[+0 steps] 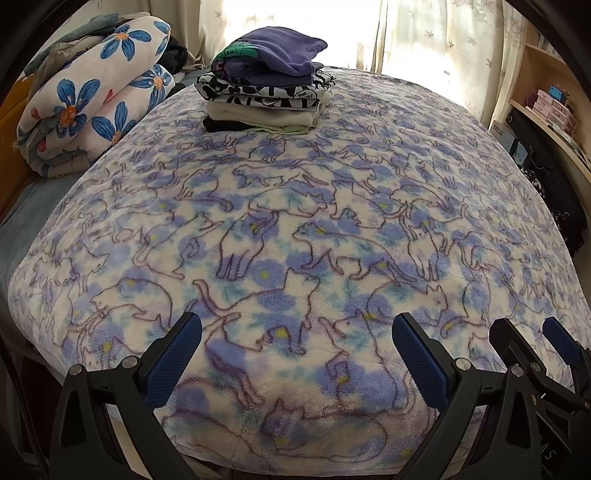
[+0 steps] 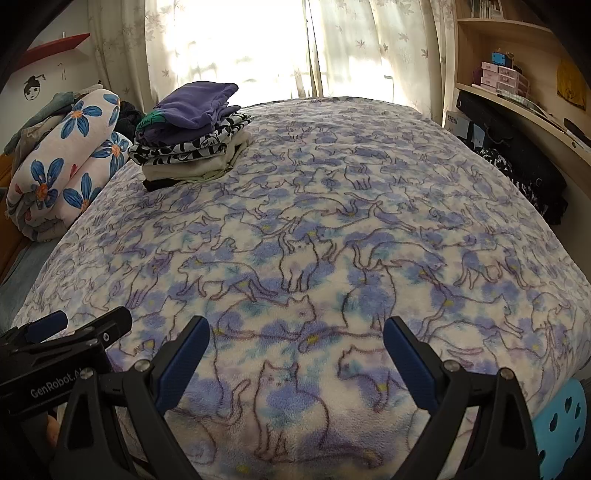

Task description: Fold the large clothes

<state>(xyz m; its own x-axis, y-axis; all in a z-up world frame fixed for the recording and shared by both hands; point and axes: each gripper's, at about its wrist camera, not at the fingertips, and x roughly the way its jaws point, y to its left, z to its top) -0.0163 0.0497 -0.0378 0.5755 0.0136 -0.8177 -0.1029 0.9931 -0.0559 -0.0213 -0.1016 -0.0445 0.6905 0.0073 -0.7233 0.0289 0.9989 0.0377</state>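
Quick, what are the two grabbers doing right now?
Left gripper: jaws open, holding nothing.
Right gripper: jaws open, holding nothing.

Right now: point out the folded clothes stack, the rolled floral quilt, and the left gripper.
folded clothes stack [image 1: 264,92], left wrist view, striped middle layer
rolled floral quilt [image 1: 92,99], left wrist view, outer roll
left gripper [image 1: 295,332], left wrist view, between fingertips

Fuzzy fleece blanket [image 1: 295,229], matt plastic tongs [image 1: 295,354], wooden shelves [image 2: 491,33]

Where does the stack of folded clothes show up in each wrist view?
Left wrist: stack of folded clothes at top centre, far end of the bed.
Right wrist: the stack sits upper left.
Shared landmark: the rolled floral quilt, left of the stack in both.
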